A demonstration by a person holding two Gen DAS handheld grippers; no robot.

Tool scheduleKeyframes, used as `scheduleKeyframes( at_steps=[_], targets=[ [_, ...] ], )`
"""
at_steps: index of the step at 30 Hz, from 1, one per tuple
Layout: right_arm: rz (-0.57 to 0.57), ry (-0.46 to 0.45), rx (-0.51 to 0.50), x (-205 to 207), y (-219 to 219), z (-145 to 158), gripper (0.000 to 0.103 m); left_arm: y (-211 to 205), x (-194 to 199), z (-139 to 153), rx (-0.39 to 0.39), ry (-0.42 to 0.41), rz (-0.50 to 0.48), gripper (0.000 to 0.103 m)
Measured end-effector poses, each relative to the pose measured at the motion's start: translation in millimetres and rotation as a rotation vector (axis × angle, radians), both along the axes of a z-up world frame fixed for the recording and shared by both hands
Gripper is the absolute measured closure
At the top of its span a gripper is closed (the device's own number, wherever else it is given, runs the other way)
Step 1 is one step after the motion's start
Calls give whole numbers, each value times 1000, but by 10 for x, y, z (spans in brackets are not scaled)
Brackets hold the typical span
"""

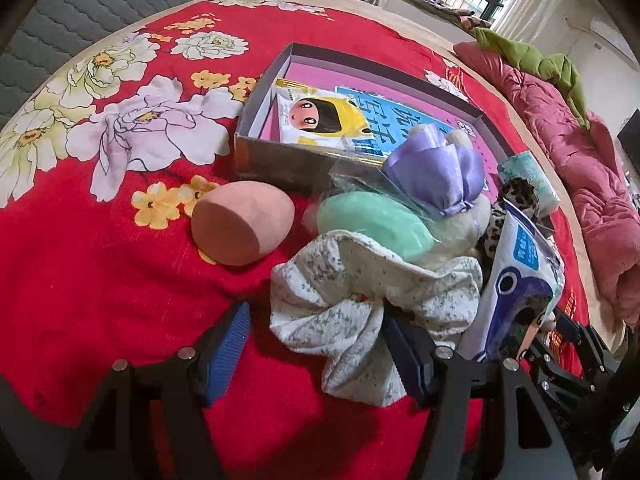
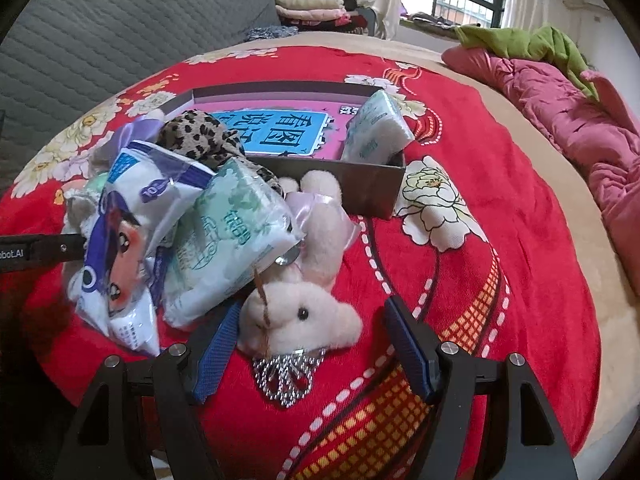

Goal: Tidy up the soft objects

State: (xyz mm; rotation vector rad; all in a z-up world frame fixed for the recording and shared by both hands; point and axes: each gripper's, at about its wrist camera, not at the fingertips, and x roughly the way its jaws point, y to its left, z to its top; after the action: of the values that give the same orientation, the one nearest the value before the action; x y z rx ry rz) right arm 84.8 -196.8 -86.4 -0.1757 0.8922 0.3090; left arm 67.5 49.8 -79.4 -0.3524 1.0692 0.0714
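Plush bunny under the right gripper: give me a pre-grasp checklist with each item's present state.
1. Right gripper open: ok, jaws spread wide.
2. Plush bunny between the fingers: ok, its head lies in the gap.
3. Bunny free of the pile: not ok, the green tissue pack leans over its body.
4. Box has room: ok, pink floor partly bare.
5. Left gripper out of the way: ok, open around the speckled white cloth.
6. Beaded chain free of the fingers: cannot tell.
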Motion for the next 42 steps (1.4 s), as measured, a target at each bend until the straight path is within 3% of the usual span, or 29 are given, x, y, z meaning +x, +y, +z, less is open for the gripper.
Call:
scheduleKeyframes(
  at_steps=[2, 5, 10, 15, 26, 42],
  targets=[
    [2, -7, -6, 21, 20, -11, 30, -4, 15, -4, 8, -3, 4, 38],
    [7, -22, -11, 45, 23, -3, 31, -8, 26, 8, 32, -10, 7, 52],
    [34, -30, -16, 24, 42, 16, 54, 61, 14, 0, 34, -14, 24, 73],
    [16, -42, -7, -9, -22, 75, 59, 104, -26, 17, 29, -20, 20, 87],
    [-54, -74, 39, -86, -275, 262, 60, 149, -169, 166, 33, -50, 16, 90],
    [-59, -134, 69, -214, -320, 472, 60, 124, -241, 474, 45, -140, 17, 90]
  ],
)
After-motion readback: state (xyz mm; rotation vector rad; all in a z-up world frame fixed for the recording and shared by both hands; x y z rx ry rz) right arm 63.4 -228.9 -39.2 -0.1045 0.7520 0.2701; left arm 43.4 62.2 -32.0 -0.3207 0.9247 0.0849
